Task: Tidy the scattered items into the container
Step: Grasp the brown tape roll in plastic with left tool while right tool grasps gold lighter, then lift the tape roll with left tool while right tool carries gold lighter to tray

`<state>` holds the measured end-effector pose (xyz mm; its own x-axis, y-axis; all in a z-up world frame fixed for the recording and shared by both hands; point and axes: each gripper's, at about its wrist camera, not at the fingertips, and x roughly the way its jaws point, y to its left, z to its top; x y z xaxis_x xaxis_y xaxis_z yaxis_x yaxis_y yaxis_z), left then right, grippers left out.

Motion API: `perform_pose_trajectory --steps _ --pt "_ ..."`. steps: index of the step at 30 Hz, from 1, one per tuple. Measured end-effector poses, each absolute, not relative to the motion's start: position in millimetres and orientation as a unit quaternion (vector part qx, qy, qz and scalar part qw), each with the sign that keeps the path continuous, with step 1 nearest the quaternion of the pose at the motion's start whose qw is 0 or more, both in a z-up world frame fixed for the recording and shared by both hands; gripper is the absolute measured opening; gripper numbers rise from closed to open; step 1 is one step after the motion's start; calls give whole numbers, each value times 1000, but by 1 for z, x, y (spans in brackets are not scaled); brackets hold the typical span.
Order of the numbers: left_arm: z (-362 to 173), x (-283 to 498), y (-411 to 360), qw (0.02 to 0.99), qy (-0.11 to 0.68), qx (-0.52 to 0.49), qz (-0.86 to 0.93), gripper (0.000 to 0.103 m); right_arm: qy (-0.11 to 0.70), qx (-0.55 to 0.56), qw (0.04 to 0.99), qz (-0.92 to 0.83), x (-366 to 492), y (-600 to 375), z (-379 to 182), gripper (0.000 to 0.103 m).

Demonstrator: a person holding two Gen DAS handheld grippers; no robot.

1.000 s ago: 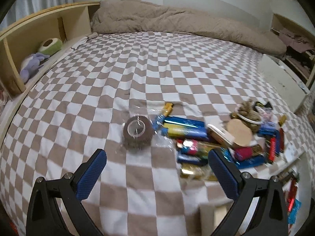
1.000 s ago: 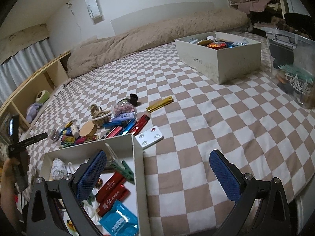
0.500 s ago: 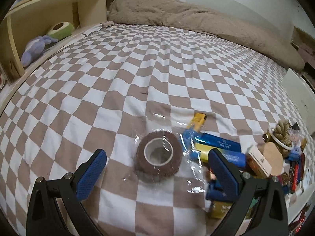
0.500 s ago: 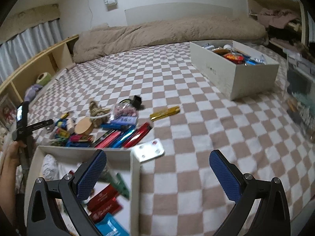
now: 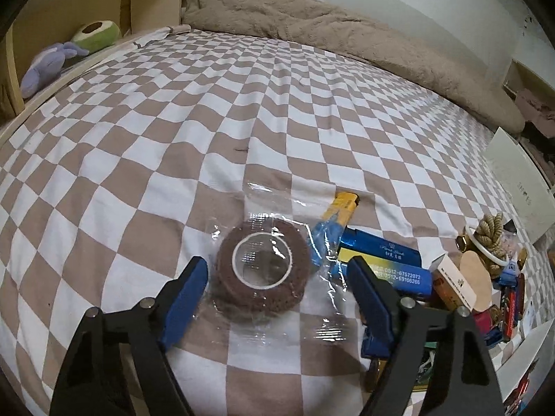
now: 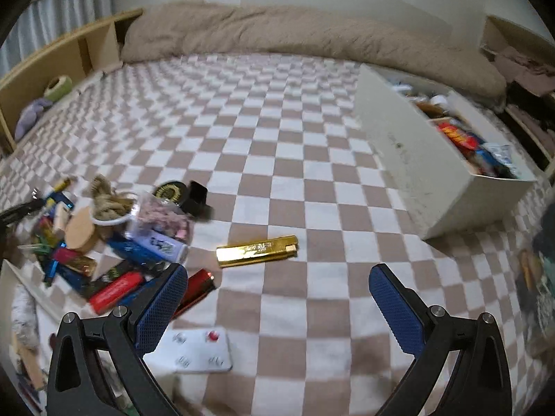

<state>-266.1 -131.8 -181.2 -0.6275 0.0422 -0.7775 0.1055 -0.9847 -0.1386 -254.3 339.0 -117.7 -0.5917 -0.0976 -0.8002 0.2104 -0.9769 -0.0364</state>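
Left wrist view puts the checkered bed cover (image 5: 173, 111) under you and the brown tape roll (image 5: 262, 267), in its clear wrapper (image 5: 312, 305), between the closing jaws of your left gripper (image 5: 277, 298); neither pad presses it yet, so center on the roll, not the loose film. Only the right wrist view shows the white container (image 6: 433, 159) far right, the gold bar (image 6: 256, 250), and your right gripper (image 6: 277, 308) wide and empty.

Colours on the checked bed (image 5: 173, 173)
Brown-and-white checks; brown tape roll (image 5: 262, 268) in clear wrap; gold bar (image 6: 256, 251); beige blanket (image 5: 312, 24); blue-padded left tool (image 5: 277, 289).
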Motion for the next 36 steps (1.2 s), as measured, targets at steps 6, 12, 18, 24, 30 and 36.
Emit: perform_pose_trajectory --steps 6,12,18,24,30,36 --pt "-179 -268 -130 8 81 427 -900 66 104 466 112 -872 -281 322 -145 103" --pt "-171 -262 -135 13 97 412 -906 62 146 483 123 -854 -294 305 -167 103" --pt "-160 -251 -132 19 96 395 -913 62 128 499 115 -849 -302 311 -178 80" --pt "-151 -243 -126 12 101 381 -919 62 122 498 111 -851 -292 313 -174 78" --pt "-141 -225 -119 3 104 365 -925 62 90 479 98 -868 -275 315 -150 78" --pt "-128 -208 -117 -1 116 339 -934 62 38 443 112 -889 -239 317 -104 78"
